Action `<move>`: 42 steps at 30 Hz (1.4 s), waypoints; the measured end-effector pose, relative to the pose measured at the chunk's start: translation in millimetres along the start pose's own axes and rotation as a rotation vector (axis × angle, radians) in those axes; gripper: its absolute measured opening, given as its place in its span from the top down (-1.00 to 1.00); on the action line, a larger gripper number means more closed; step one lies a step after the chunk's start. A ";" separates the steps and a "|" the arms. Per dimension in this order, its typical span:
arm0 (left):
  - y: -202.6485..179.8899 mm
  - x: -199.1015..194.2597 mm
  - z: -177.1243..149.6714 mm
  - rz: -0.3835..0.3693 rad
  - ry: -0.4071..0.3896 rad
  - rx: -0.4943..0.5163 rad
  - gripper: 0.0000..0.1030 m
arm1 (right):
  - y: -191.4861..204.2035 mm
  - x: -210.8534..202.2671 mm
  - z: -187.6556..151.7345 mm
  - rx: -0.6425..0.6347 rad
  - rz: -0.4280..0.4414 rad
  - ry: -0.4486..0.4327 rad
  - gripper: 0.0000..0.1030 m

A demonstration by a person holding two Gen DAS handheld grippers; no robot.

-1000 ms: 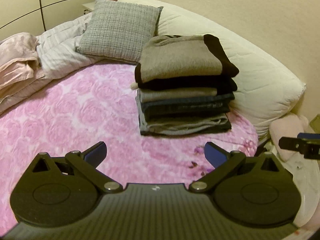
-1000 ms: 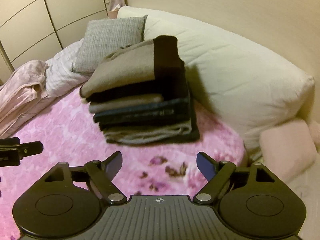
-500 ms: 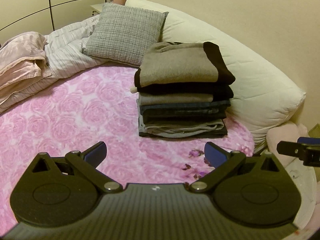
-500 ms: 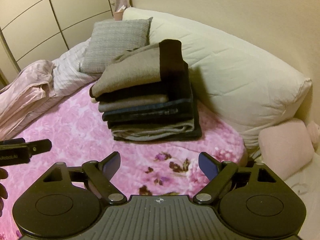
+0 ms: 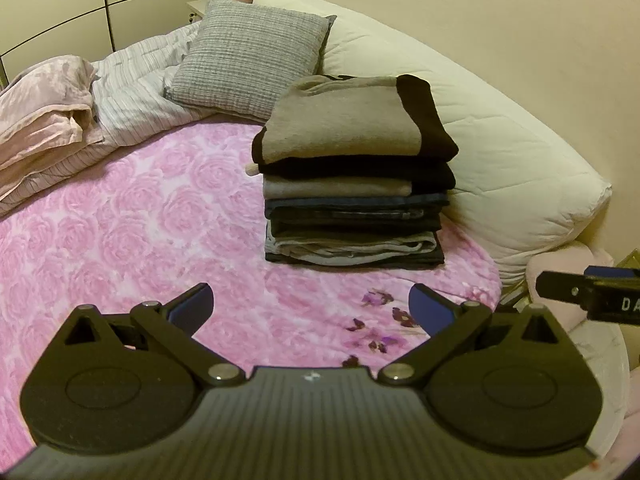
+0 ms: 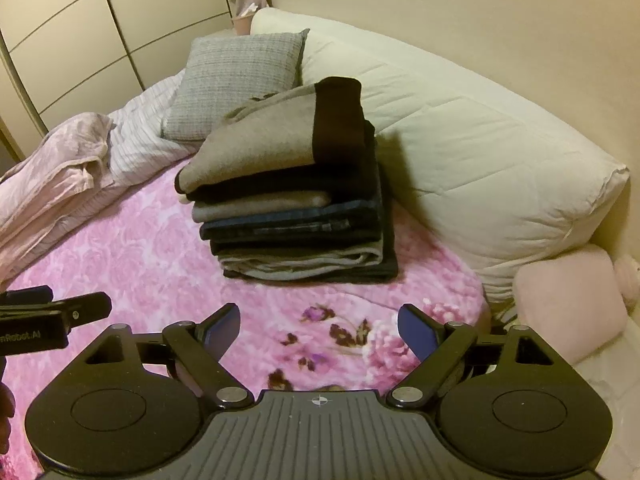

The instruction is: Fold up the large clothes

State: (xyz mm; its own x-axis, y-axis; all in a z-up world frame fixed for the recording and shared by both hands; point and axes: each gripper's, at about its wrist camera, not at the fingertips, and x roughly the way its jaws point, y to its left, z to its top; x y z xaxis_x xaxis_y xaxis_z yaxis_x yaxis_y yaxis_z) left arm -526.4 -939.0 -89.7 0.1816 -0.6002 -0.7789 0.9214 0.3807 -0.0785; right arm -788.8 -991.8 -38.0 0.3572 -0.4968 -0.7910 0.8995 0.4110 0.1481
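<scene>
Left gripper: the left gripper (image 5: pixel 310 306) hangs over the pink rose blanket (image 5: pixel 120 240), its blue-padded fingers (image 5: pixel 192 304) spread wide and nothing between them. From the right wrist camera its tip pokes in at the left edge (image 6: pixel 60 314).

Right gripper: the right gripper (image 6: pixel 318 330) is just as wide apart, released, gripping nothing, above the purple flower print on the blanket. Its tip shows at the right edge of the left wrist view (image 5: pixel 580 292).

Folded clothes: there's the stack of folded clothes (image 5: pixel 352 184), sitting on the blanket ahead of both tools and apart from them. It's neat and square, several layers high.

Top layer: a grey-brown sweater with a black band (image 5: pixel 344 124) caps the pile; below it come dark, grey and denim-blue layers.

Behind the stack: a long cream bolster (image 5: pixel 500 152) runs along the wall, right beside the pile's far edge.

Cushion: a grey woven cushion (image 5: pixel 248 52) leans upright against the bolster's far end, just beyond the stack.

Left side of bed: a striped duvet (image 5: pixel 136 92) and a pale pink throw (image 5: pixel 40 108) lie bunched at the blanket's edge, well apart from the stack.

Right corner: a small pink pillow (image 6: pixel 568 308) rests by the bolster's near end.
</scene>
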 end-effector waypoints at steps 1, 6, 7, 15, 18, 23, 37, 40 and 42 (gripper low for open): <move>-2.1 -0.7 0.0 0.001 -0.002 0.003 -0.98 | -0.9 -1.0 0.8 0.001 -0.002 -0.002 -0.62; -7.6 -3.3 -0.2 0.006 -0.006 0.002 -0.98 | -1.2 -3.2 3.4 0.000 0.003 -0.008 -0.62; -8.0 -3.4 0.0 0.004 -0.005 -0.003 -0.98 | -0.7 -4.4 3.6 0.000 0.003 -0.011 -0.62; -11.3 -5.9 -1.5 0.006 0.003 -0.010 -0.98 | 1.2 -9.6 4.9 -0.014 0.006 -0.019 -0.62; -13.0 -7.4 -2.6 0.013 0.003 -0.008 -0.98 | 2.4 -10.7 5.1 -0.018 0.006 -0.021 -0.62; -15.6 -9.5 -2.7 0.021 0.003 -0.004 -0.98 | 3.2 -12.6 3.0 -0.020 0.010 -0.019 -0.62; -17.2 -13.6 -3.6 0.032 -0.002 -0.008 -0.98 | 6.9 -16.3 -0.6 -0.025 0.014 -0.017 -0.62; -17.3 -14.2 -3.1 0.034 -0.003 -0.005 -0.98 | 8.8 -17.9 -1.2 -0.029 0.015 -0.021 -0.62; -17.6 -14.8 -2.8 0.034 -0.005 -0.003 -0.98 | 10.1 -18.7 -1.7 -0.032 0.015 -0.023 -0.62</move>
State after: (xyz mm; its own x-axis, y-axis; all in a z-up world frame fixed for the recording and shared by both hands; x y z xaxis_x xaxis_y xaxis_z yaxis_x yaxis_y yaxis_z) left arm -546.2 -934.9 -78.5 0.2140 -0.5904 -0.7782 0.9138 0.4026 -0.0541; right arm -786.8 -977.0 -22.7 0.3771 -0.5077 -0.7747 0.8855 0.4429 0.1408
